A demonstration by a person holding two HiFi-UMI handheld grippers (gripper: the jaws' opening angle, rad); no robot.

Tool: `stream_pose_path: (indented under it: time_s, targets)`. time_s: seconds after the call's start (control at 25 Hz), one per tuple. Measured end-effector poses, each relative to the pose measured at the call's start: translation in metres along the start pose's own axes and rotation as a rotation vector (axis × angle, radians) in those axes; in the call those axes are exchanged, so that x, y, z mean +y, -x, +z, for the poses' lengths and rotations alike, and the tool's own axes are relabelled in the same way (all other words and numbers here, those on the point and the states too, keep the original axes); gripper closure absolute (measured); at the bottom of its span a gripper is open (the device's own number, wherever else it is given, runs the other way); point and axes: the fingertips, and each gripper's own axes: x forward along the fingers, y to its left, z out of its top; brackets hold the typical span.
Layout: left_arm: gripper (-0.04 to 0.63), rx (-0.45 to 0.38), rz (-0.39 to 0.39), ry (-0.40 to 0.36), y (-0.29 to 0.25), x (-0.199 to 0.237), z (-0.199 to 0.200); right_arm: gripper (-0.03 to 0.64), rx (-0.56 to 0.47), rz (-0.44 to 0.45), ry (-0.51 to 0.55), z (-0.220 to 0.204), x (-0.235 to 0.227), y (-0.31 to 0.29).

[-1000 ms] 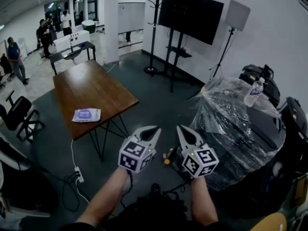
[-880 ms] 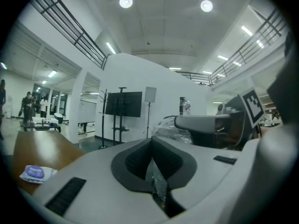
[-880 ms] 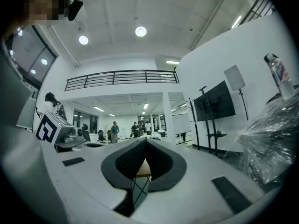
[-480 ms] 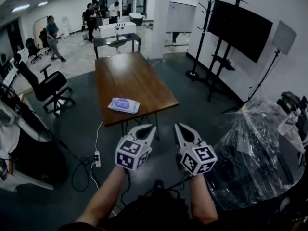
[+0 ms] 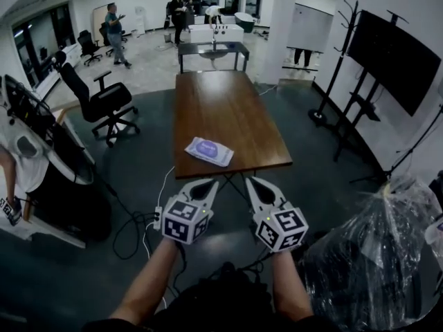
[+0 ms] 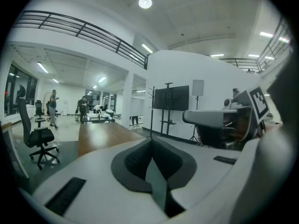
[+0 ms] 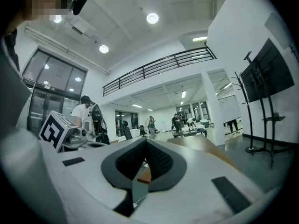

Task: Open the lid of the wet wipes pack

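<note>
Pack point(image 5: 208, 151): one, flat on the table's near end.
Table point(image 5: 235, 102): one, wooden, running far from the grippers.
Left gripper point(image 5: 210, 184): jaws fully together, holding nothing, near the table's edge.
Right gripper point(image 5: 250, 182): likewise closed and empty, just right.

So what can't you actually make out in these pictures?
- Wet wipes pack, head view: too small to tell whether its lid is shut.
- Same pack, both gripper views: hidden behind the left tool and right tool, whose bodies fill the lower frame.
- Person, head view: cut off by the left edge.
- Plastic-wrapped heap, head view: contents hidden by the wrap, cut by the right edge.
</note>
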Motion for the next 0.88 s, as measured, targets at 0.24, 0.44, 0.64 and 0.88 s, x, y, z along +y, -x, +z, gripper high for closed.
stream_pose_path:
  time_s: [0.24,0.44,0.64,0.88]
  targets:
    - [0.589,0.037,0.093,0.014,-0.041,0.049,-0.015,0.606,0.045,0.088,0.004,-0.023,-0.029,-0.061]
    - [0.589,0.068,0.179,0.031,-0.07,0.068,-0.01,0.606,0.103,0.171,0.009,-0.031,-0.059,-0.095]
    - [0.589,0.098,0.237,0.042,-0.075,0.115,-0.016,0.606,0.131,0.232,0.042,-0.038,-0.048,-0.15]
    - [0.589,0.161,0.27,0.077,-0.113,0.159,-0.034,0.606,0.195,0.245,0.051,-0.058,-0.068,-0.201]
